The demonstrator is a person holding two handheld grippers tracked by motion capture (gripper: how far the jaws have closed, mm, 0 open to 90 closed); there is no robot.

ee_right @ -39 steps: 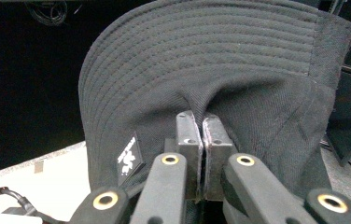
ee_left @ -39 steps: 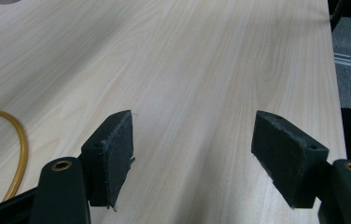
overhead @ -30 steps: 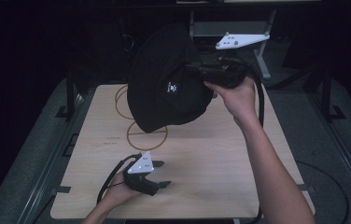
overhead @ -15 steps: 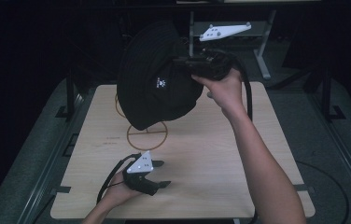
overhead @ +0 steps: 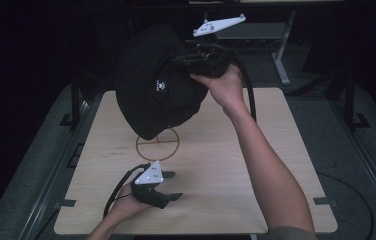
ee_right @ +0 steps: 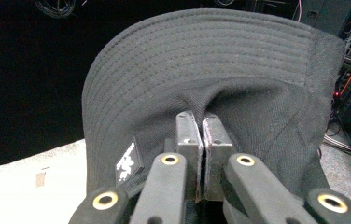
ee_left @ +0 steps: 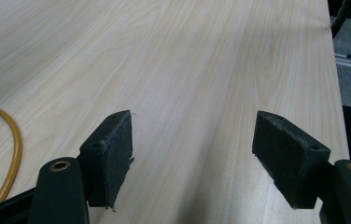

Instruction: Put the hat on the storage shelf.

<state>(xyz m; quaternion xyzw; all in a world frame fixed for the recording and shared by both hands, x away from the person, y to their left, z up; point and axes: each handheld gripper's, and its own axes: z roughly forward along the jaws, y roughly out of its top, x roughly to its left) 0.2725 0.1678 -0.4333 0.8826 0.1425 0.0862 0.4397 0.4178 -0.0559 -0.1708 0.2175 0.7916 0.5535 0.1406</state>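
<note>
The right claw [ee_right: 203,135] pinched a black hat [overhead: 151,80] above the tabletop [overhead: 276,150]; the left claw [overhead: 171,186] rested there, spread.

A pale wooden table [overhead: 276,165] bore an orange circle [overhead: 157,145] marked near its middle, against dark surroundings.

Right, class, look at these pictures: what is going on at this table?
A person works at a wooden table with a gripper in each hand. The right gripper is shut on a pinch of a black bucket hat, holding it in the air above the far side of the table, over an orange circle marked on the wood. The left gripper rests near the front edge, jaws open with nothing between them.
</note>
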